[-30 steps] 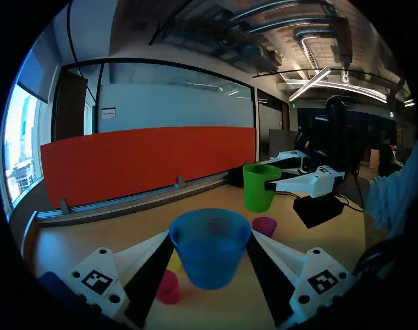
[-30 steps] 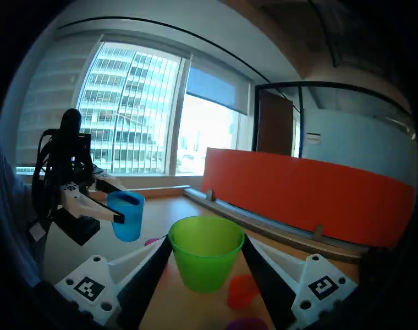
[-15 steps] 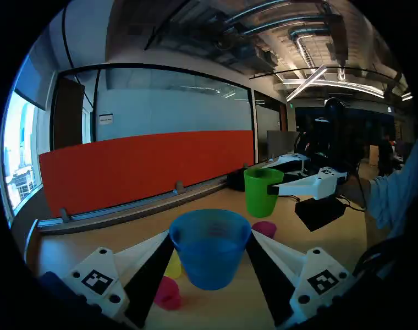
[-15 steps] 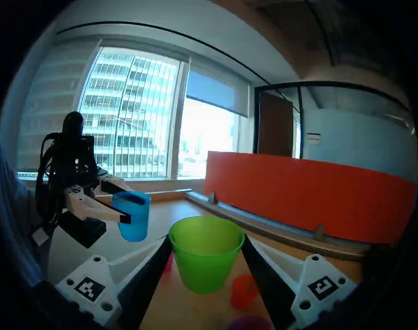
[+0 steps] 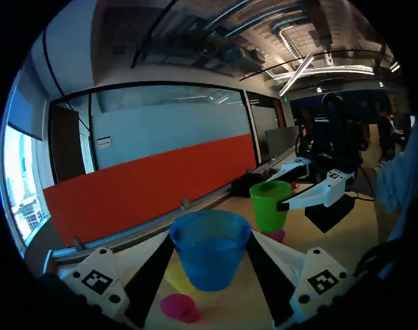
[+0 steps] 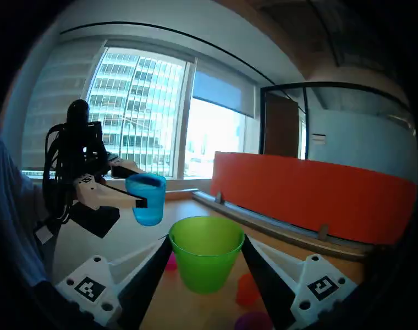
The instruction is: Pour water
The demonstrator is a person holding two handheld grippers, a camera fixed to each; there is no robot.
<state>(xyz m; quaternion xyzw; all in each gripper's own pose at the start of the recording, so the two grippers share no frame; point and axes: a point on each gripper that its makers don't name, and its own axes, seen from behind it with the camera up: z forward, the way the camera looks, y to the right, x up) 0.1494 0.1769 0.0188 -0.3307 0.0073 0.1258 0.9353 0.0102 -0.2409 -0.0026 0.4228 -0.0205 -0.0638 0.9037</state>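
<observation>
Over the table [image 5: 352, 236], blue cup [image 5: 210, 256] is gripped by left claw [image 5: 210, 245], green cup [image 6: 207, 258] by right claw [image 6: 207, 247]; water probably gets spilled if tipped misaligned.

No legible words, numbers or brands.

Left gripper view: square black-and-white markers [image 5: 96, 281] at 7 and 5 o'clock, one on each finger base of the left gripper [image 5: 209, 242]; pattern only, no characters. A third marker sits at 3 o'clock on the right gripper [image 5: 276, 206], too small to resolve. A white sign [image 5: 104, 143] on the wall [image 5: 170, 124] at 10 o'clock has print too small to read.

Right gripper view: the same type of markers at 7 and 5 o'clock on the right gripper; one marker at 9 o'clock on the left gripper; the sign at 2 o'clock, unreadable.
</observation>
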